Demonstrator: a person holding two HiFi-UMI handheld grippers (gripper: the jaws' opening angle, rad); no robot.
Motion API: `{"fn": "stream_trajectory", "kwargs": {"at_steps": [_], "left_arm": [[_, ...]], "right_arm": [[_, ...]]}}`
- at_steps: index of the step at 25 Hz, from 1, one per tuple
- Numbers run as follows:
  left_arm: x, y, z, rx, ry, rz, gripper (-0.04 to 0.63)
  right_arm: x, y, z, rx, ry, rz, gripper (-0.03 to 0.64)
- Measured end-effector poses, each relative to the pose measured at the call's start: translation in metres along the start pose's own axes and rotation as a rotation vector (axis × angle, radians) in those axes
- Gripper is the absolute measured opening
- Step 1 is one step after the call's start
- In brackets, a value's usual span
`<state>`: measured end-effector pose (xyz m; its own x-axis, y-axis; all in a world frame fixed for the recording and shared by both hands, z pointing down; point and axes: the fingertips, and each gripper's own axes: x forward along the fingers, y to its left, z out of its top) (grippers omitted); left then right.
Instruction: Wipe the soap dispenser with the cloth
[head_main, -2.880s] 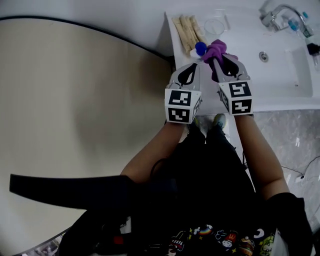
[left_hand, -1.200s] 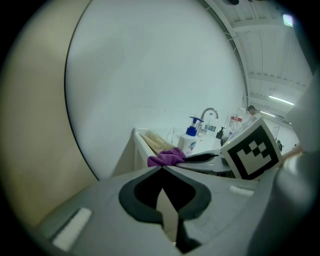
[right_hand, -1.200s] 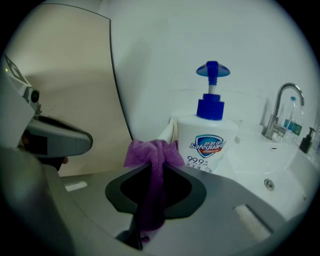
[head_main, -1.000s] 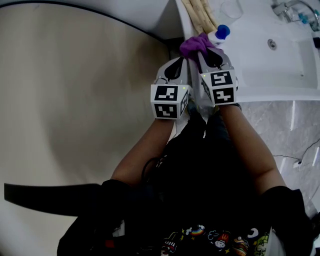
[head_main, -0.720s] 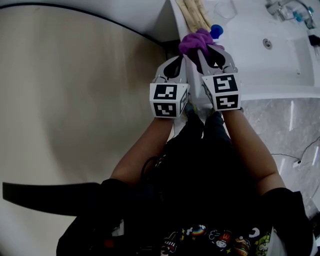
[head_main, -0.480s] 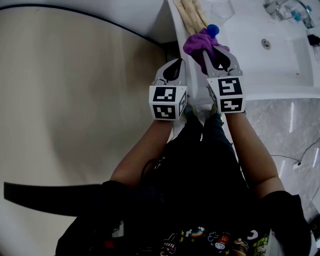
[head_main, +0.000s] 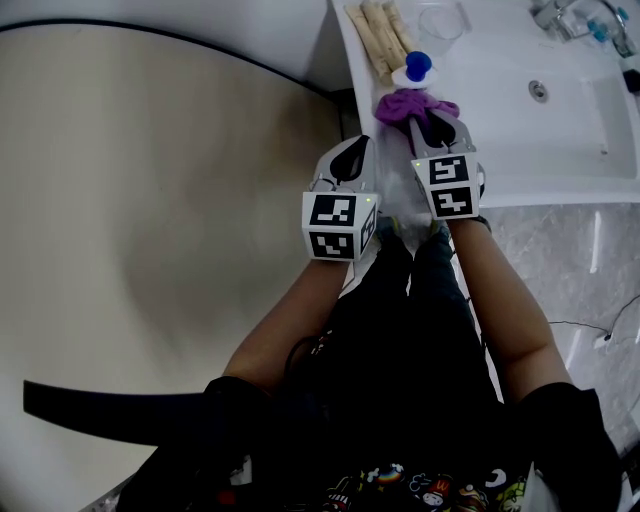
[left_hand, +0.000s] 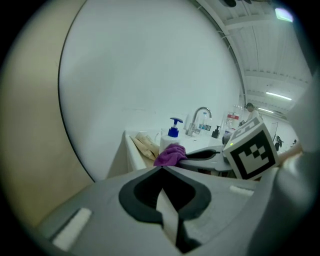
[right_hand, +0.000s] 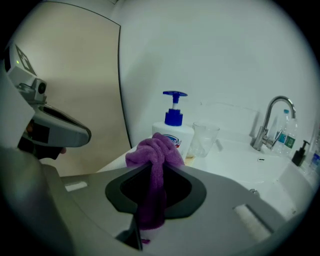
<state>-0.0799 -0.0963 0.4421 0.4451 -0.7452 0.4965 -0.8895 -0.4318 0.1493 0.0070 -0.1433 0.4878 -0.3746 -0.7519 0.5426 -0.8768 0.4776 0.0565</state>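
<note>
The soap dispenser (head_main: 413, 68), a white bottle with a blue pump, stands near the left end of the white counter (head_main: 500, 150). My right gripper (head_main: 418, 118) is shut on a bunched purple cloth (head_main: 410, 104), held just in front of the bottle on its near side. In the right gripper view the cloth (right_hand: 154, 152) sticks up between the jaws and covers the lower left of the dispenser (right_hand: 173, 130); I cannot tell whether they touch. My left gripper (head_main: 352, 148) is shut and empty, off the counter's left front corner, beside the right gripper (left_hand: 215, 157).
Several beige rolled items (head_main: 375, 40) lie along the counter's left edge behind the dispenser. A clear glass (head_main: 443, 20) stands to the dispenser's right. Further right are the sink basin (head_main: 590, 110) and a chrome tap (head_main: 565, 18) with small bottles.
The right gripper carried the cloth from the dispenser's left side up by the pump, then back toward me to the bottle's near side. The left gripper stayed shut beside it.
</note>
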Motion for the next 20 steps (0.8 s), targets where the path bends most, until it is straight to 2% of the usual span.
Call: {"fn": "stream_trajectory", "kwargs": {"at_steps": [9,20], "left_arm": [[-0.001,-0.012,-0.004,-0.013,-0.006,0.017,0.0],[-0.001,-0.037,0.027,-0.004,-0.069,-0.003,0.0]], "right_arm": [[0.006,0.012,-0.035,0.025,0.173,0.099,0.087],[-0.065,0.032,-0.031,0.013,0.179,0.196,0.089]]}}
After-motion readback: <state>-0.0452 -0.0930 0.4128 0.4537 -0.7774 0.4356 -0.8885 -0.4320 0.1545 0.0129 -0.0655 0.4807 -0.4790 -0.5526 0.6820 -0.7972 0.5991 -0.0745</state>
